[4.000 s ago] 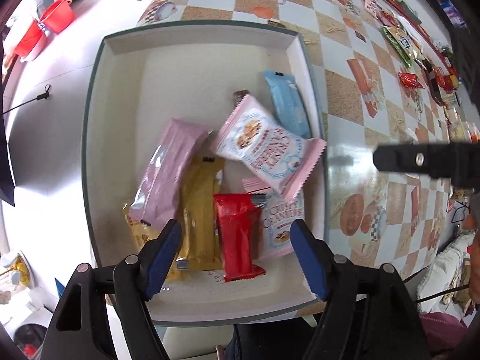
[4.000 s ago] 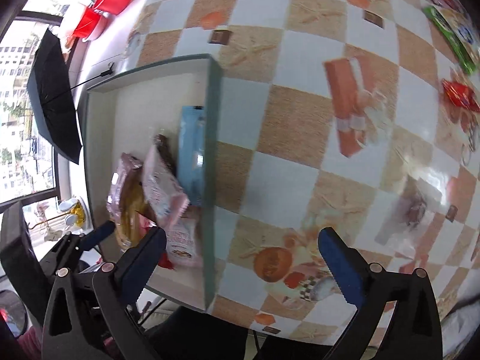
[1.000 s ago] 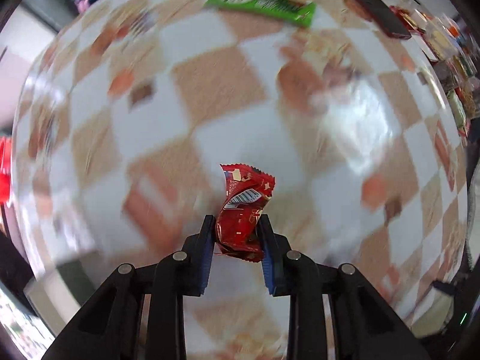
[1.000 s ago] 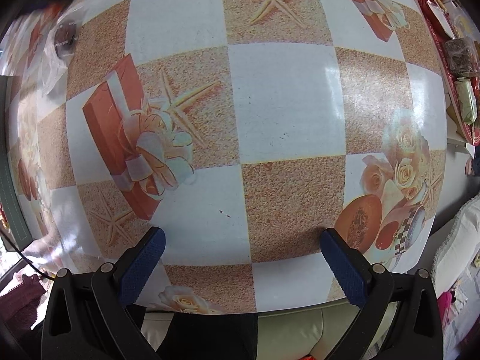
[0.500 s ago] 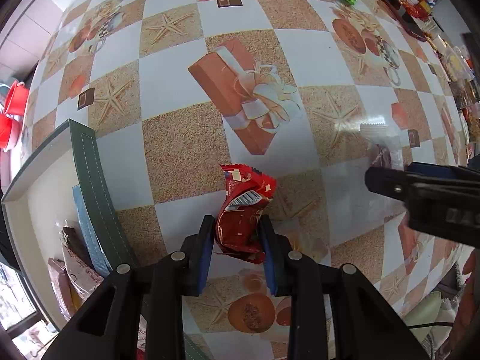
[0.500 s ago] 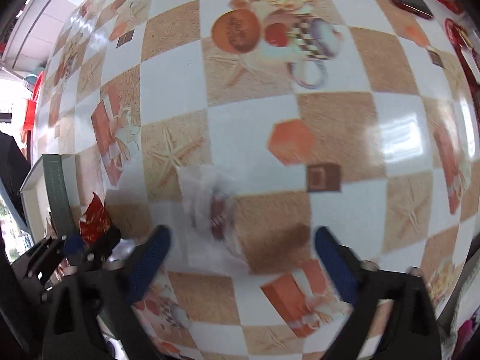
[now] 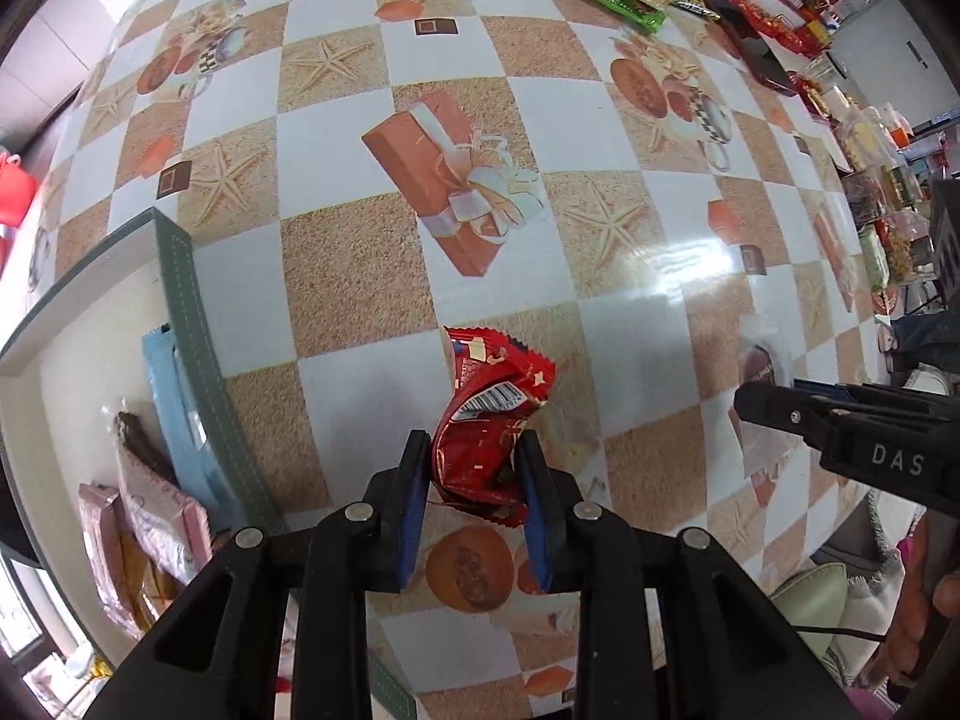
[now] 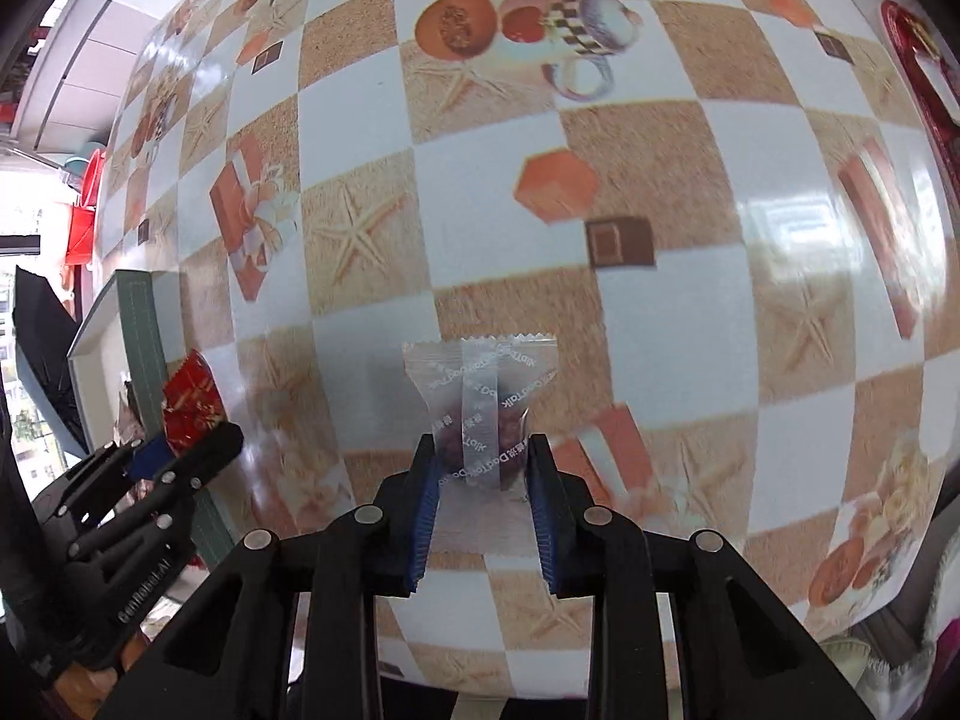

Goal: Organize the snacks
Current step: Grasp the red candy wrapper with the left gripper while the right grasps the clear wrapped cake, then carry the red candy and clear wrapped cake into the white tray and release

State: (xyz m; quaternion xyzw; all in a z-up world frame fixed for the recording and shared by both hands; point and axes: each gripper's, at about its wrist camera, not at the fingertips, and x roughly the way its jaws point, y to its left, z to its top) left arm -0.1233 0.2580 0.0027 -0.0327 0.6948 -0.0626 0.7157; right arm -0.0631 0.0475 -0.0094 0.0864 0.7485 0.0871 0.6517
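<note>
Over checkered tablecloth (image 7: 348,276), left fingers (image 7: 414,498) grasping red packet (image 7: 489,420), right fingers (image 8: 543,504) closing on clear packet (image 8: 480,402)

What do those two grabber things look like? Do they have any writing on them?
Both are black plastic with silver rivets and two long fingers lined with ribbed blue pads. The left gripper shows white lettering along its side in the right wrist view. The right gripper has white letters "DAS" in the left wrist view. A thin black cable runs near it.
</note>
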